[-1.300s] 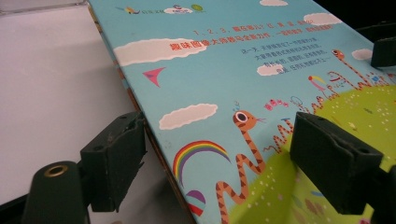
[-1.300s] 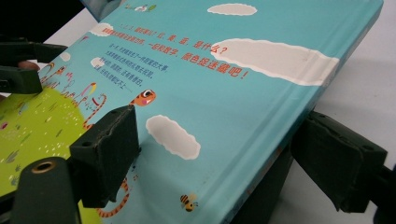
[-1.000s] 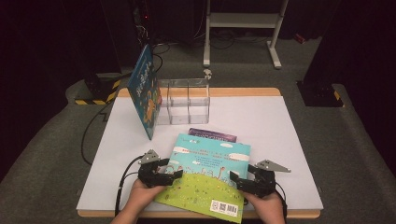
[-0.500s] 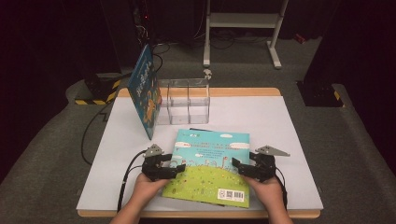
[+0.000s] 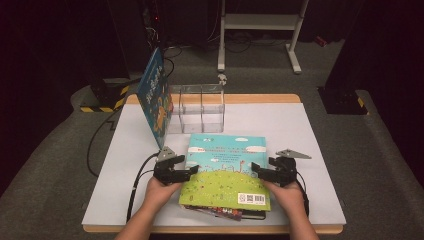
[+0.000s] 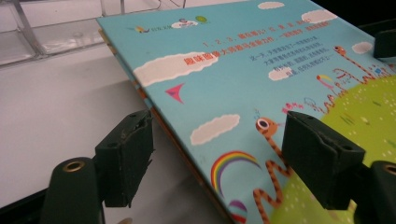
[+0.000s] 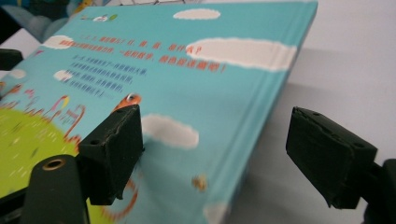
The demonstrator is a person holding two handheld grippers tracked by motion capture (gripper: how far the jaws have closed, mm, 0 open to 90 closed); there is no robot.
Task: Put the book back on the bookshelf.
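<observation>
Three books are on the white surface [image 5: 310, 125]. The top book [image 5: 227, 167], with a sky-blue and green cover, lies flat at the near middle, in front of the clear plastic rack [image 5: 197, 107]. Under it, a second book [image 5: 225, 212] pokes out at the near edge. A third book [image 5: 156, 100] stands tilted against the left side of the rack.

Two grippers flank the top book. The left gripper [image 5: 192, 172] is at its left edge; its fingers [image 6: 126, 156] have just been closing yet stand apart, one beside the edge and one over the cover, not pressing it. The right gripper [image 5: 256, 168] is at the right edge, its fingers [image 7: 112, 151] apart too, straddling the edge without clamping.
</observation>
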